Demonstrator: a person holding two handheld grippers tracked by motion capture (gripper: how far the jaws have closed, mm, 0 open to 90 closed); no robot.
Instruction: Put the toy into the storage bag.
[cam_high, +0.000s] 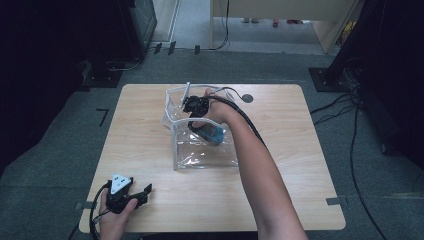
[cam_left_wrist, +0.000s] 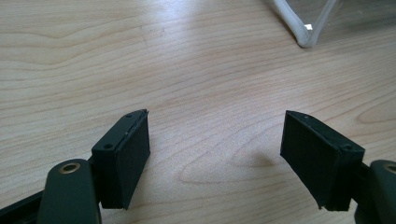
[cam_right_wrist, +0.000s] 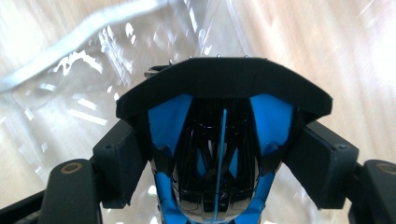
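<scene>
Closest to the lens is the left gripper (cam_high: 142, 192), parked at the near left corner of the wooden table (cam_high: 300, 200) in the person's left hand (cam_high: 114, 220). Its jaws are spread wide with nothing between them, just bare wood grain under them in the left gripper view, plus a corner of the bag's white edge up top.

The thing being handled is a black and blue gadget (cam_right_wrist: 219, 154), some kind of mouse-shaped item, can't tell exactly what. The right gripper (cam_high: 192, 124) is pinching it from both sides; in the right gripper view the pads sit tight against its flanks. It's down inside the clear plastic bag (cam_high: 200, 157), which stands roughly mid-table with its mouth open upward. The bag's see-through walls and white trim surround the gripper on all sides, so that's what's in the way, along with glare off the plastic.

Count: two grippers, one bag, one gadget, one small dark round spot (cam_high: 247, 98) on the table just past the bag. Cables (cam_high: 340, 107) lie on the floor to the right.
</scene>
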